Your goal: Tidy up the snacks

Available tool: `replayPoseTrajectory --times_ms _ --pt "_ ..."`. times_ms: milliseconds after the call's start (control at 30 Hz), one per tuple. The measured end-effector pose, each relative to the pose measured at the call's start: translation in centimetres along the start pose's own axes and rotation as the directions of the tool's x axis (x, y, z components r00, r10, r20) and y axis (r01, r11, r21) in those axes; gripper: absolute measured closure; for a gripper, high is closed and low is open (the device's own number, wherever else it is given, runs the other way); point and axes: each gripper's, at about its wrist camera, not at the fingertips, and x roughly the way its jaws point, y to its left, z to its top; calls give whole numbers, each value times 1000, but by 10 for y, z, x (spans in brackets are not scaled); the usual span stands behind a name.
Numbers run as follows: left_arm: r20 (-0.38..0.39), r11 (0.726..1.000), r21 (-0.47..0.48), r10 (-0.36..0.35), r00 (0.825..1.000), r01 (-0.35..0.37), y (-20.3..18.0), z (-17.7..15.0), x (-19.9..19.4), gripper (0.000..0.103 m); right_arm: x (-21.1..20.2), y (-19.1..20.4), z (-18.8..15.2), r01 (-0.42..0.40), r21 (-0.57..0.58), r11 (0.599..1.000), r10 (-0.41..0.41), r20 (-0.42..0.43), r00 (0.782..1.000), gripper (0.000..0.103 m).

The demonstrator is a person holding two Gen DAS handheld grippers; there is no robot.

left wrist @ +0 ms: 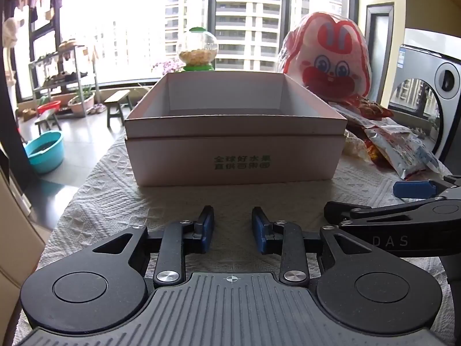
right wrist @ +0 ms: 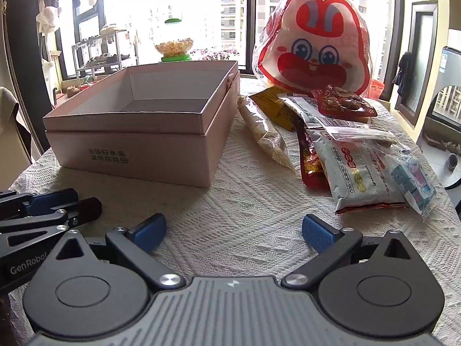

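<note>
An open pale pink box (left wrist: 234,155) (right wrist: 149,147) with green lettering stands on the table and looks empty inside. A pile of snack packets (right wrist: 354,161) (left wrist: 400,147) lies to its right: a silver packet, a red one, a clear long one (right wrist: 265,132), a yellow one. A big red-and-white rabbit-face bag (right wrist: 314,46) (left wrist: 331,57) stands behind them. My left gripper (left wrist: 232,226) is open and empty, low over the cloth before the box. My right gripper (right wrist: 234,232) is wide open and empty, in front of the packets.
A white textured cloth (right wrist: 247,201) covers the table. A green-capped clear candy jar (left wrist: 198,49) stands behind the box. The right gripper (left wrist: 403,201) shows at the left view's right edge. A washing machine (left wrist: 432,92) stands to the right.
</note>
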Motion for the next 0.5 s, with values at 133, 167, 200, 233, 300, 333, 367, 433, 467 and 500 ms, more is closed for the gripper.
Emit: replayPoseTrajectory --times_ms 133,167,200,233,300,333,367,433,467,500 --pt "0 1000 1 1 1000 -1 -3 0 3 69 0 0 0 0 0 1000 0 0 1000 2" --pt "0 1000 0 0 1000 0 -4 0 3 69 0 0 0 0 0 1000 0 0 1000 2" --pt "0 1000 1 1 1000 -1 -4 0 3 69 0 0 0 0 0 1000 0 0 1000 2" --pt "0 1000 1 1 1000 -1 -4 0 3 69 0 0 0 0 0 1000 0 0 1000 2" --pt "0 1000 1 1 1000 -1 -4 0 3 69 0 0 0 0 0 1000 0 0 1000 2" --pt "0 1000 1 1 1000 -1 -4 0 3 69 0 0 0 0 0 1000 0 0 1000 2" --pt "0 1000 1 1 1000 -1 -4 0 3 69 0 0 0 0 0 1000 0 0 1000 2" --pt "0 1000 1 1 1000 -1 -4 0 3 69 0 0 0 0 0 1000 0 0 1000 2" --pt "0 1000 0 1 1000 -1 -5 0 3 69 0 0 0 0 0 1000 0 0 1000 2" --pt "0 1000 1 1 1000 -1 -4 0 3 69 0 0 0 0 0 1000 0 0 1000 2"
